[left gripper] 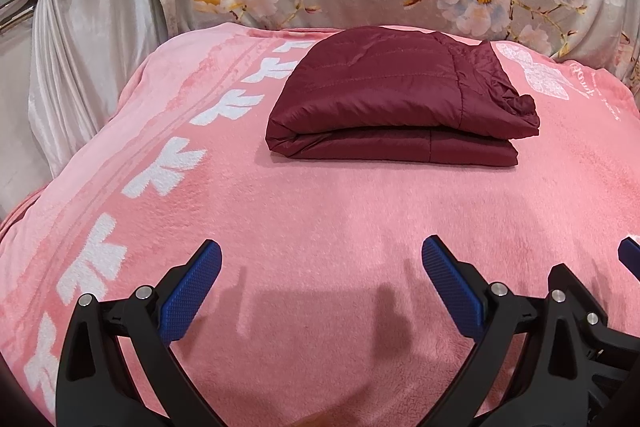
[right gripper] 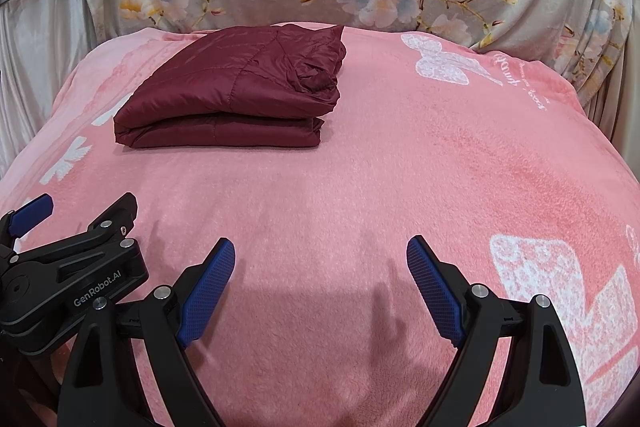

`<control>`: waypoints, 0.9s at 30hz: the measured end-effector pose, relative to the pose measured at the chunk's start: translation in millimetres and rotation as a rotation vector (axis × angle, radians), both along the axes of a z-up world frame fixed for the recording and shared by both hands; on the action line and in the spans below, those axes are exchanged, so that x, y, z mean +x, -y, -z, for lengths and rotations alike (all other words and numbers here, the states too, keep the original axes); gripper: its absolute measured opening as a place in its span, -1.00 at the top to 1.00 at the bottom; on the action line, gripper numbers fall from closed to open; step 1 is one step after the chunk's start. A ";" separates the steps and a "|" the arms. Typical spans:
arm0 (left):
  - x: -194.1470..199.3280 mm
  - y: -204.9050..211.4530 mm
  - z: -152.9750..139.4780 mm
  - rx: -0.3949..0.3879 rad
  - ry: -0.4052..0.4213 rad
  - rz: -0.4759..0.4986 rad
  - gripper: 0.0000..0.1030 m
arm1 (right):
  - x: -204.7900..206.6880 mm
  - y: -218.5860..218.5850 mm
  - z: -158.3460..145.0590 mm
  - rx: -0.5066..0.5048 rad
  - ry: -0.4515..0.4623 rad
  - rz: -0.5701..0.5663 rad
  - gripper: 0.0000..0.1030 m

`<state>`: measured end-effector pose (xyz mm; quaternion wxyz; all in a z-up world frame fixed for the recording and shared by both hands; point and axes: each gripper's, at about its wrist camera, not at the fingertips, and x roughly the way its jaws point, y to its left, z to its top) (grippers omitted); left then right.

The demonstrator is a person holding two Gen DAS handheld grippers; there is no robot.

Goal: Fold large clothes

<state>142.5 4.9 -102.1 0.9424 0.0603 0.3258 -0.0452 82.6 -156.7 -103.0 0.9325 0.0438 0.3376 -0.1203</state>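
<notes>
The jacket (left gripper: 400, 99) lies folded on the far part of the pink blanket (left gripper: 320, 211), its inner layers hidden. The left gripper (left gripper: 321, 269) and the right gripper (right gripper: 321, 267) hover near, jaws wide, holding nothing. In the left view, only 1 blue pad (left gripper: 630, 253) of the right gripper shows, cut off at the right edge.

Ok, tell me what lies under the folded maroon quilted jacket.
The folded maroon quilted jacket rests on a pink fleece blanket with white prints. Whatever the blanket covers is hidden.
</notes>
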 end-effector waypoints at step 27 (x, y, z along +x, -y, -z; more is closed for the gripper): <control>-2.8 1.8 -3.1 -0.009 0.013 -0.006 -0.90 | -1.7 -2.7 -3.3 -0.004 0.015 0.005 -0.67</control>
